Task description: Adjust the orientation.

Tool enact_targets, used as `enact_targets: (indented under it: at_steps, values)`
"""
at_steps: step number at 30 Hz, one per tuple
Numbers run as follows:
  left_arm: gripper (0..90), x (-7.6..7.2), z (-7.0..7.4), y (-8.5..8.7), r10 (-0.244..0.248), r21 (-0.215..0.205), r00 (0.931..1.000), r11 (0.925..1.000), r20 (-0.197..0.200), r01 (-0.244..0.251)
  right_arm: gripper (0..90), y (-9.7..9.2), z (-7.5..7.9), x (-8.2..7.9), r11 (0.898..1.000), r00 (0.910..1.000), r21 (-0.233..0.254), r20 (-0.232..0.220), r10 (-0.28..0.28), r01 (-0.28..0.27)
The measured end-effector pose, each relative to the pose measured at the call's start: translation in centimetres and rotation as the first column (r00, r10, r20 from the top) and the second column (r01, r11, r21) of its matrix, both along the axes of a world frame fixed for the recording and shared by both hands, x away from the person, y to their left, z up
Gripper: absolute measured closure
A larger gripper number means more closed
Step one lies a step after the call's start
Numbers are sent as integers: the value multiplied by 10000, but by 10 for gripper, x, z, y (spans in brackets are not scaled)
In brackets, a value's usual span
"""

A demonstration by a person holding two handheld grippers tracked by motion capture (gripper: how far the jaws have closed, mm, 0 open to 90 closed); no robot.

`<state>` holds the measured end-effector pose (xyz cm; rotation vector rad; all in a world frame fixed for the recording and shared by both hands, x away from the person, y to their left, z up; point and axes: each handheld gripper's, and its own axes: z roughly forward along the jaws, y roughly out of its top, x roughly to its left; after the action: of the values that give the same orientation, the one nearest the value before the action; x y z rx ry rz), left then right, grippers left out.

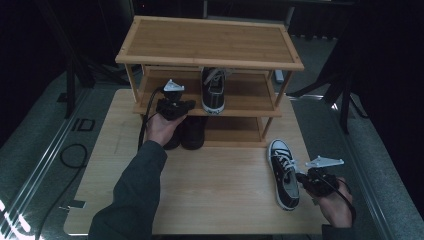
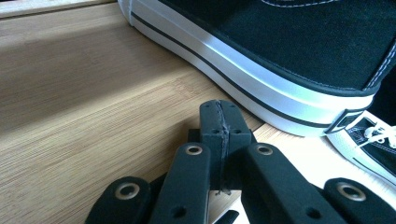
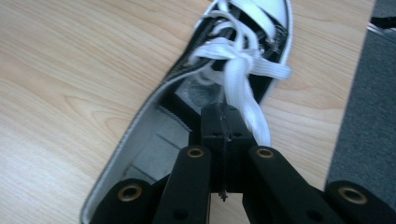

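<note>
We hold our left gripper [image 1: 176,105] up at the front edge of the bamboo shoe rack's [image 1: 210,42] middle shelf [image 1: 250,95], just left of the black sneaker [image 1: 213,90] that stands there with its heel toward us. In the left gripper view our two black jaws are pressed flat together with nothing between them, their tips [image 2: 219,122] low over the shelf boards and close beside the white rubber sole of that shelved sneaker [image 2: 299,56], not touching it as far as we can tell. At the lower right of that same view a second sneaker [image 2: 369,144] shows farther off, down on the table. That second sneaker [image 1: 284,172] lies on the light wooden table [image 1: 210,190] to the right of the rack, toe pointing away from us, its white laces loose. Our right gripper [image 1: 312,182] sits just beside its heel end, near the table's right edge. In the right gripper view these jaws are also closed tight on each other, empty, and their tips [image 3: 223,122] hang over the open mouth of the sneaker [image 3: 196,116], right by the knot of white laces [image 3: 238,70]; whether they brush a lace we cannot tell. On the rack's lowest level, behind our left hand [image 1: 160,127], a pair of dark shoes [image 1: 192,132] stands in shadow. The top shelf is bare wood.
</note>
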<state>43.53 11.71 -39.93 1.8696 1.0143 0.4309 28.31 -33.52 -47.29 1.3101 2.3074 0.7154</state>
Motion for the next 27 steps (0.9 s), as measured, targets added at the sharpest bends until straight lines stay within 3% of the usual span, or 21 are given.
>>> enact_targets:
  at_steps: [3,10,15,18,22,27]
  values:
    - [898,0,0,0,-7,2,10000,10000,-4,7,888,-3,-2,1,9998,9999,113,-19,-171,171]
    - [898,0,0,0,-1,-1,10000,10000,-2,1,758,2,-7,7,9983,9991,393,-63,-428,430]
    - [898,0,0,0,-6,-22,10000,10000,4,6,758,9,-16,19,9971,9968,-88,-280,-753,750]
    - [898,0,0,0,-6,-8,10000,10000,13,6,769,11,-23,27,9942,9929,-15,-515,-1072,1072]
    - [898,0,0,0,-2,-21,10000,10000,12,2,774,12,-27,33,9914,9902,109,-506,-1300,1307]
    - [898,0,0,0,7,-32,10000,10000,13,-7,854,9,-29,34,9907,9902,329,-496,-1305,1322]
